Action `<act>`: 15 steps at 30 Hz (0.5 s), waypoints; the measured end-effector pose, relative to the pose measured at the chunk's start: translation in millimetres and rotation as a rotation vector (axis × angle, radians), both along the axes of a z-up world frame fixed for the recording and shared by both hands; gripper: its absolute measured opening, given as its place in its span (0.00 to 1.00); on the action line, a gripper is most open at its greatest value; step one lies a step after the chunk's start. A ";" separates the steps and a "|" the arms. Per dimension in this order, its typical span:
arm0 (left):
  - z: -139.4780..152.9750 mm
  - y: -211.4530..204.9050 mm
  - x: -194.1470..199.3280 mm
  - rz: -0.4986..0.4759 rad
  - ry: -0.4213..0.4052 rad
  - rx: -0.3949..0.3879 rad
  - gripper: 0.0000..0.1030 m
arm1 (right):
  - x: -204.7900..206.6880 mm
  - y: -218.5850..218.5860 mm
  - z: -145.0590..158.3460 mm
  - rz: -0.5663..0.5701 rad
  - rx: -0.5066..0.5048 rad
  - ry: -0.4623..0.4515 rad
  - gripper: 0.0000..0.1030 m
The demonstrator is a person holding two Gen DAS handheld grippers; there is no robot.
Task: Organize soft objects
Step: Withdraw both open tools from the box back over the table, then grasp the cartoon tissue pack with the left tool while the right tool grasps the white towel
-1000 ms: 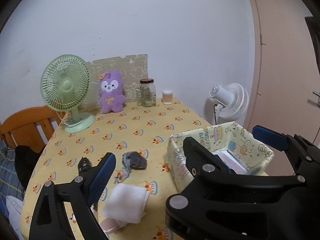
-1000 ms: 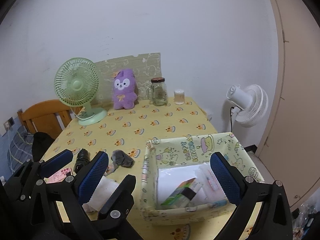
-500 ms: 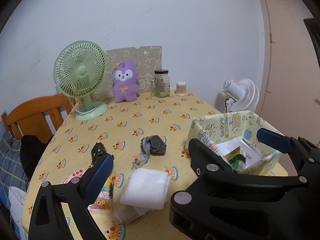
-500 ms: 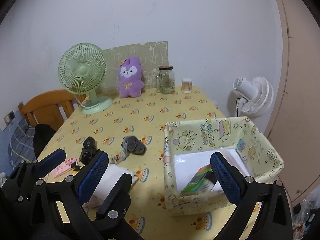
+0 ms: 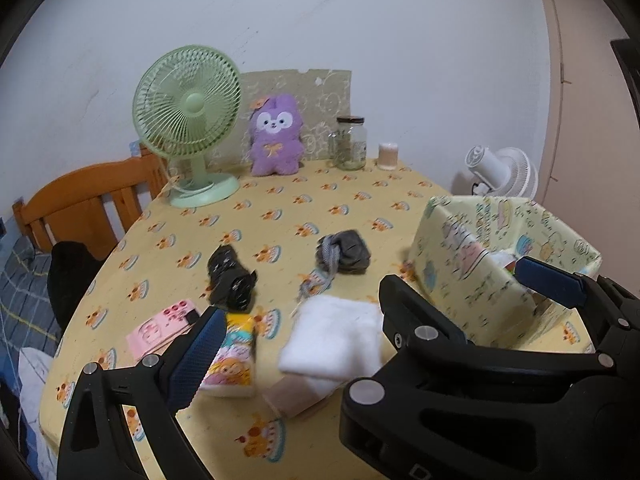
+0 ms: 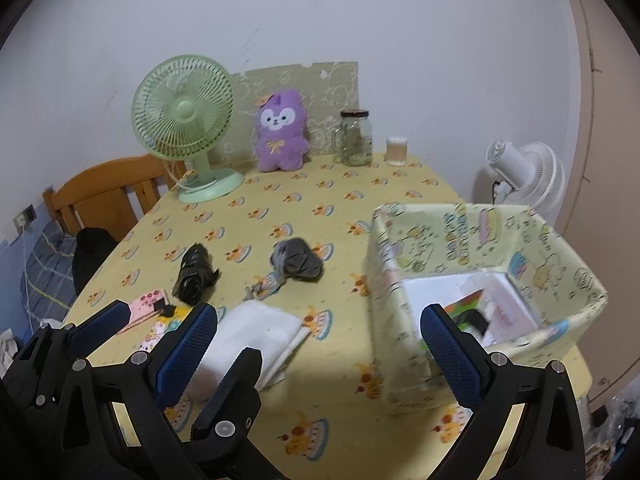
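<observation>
Both hand-held grippers hover wide open and empty over a yellow bench (image 6: 320, 184). The left hand-held gripper (image 5: 360, 308) is above a folded white towel (image 5: 334, 336); the right hand-held gripper (image 6: 320, 344) spans the towel and a patterned box (image 6: 480, 240). Grey socks (image 6: 298, 264) and a black bundle (image 6: 194, 274) lie near the middle; a purple plush (image 6: 282, 136) sits at the far edge

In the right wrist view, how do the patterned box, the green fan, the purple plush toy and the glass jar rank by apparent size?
1. patterned box, though it is nearest
2. green fan
3. purple plush toy
4. glass jar
</observation>
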State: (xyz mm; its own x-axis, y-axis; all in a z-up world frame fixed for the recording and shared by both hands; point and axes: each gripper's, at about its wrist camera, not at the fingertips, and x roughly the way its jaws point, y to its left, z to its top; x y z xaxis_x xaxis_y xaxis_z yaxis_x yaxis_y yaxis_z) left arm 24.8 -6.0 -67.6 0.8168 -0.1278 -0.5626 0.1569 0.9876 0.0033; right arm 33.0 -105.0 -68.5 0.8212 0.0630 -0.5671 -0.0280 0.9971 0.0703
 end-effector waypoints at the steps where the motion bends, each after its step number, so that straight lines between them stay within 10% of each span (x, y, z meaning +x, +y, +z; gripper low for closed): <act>1: -1.5 2.4 -0.9 0.010 0.003 0.007 0.97 | -0.7 2.9 -0.7 -0.004 -0.011 -0.006 1.00; 15: -20.6 34.4 2.2 0.074 0.043 0.007 0.97 | 12.2 39.3 -21.2 0.073 -0.008 0.034 1.00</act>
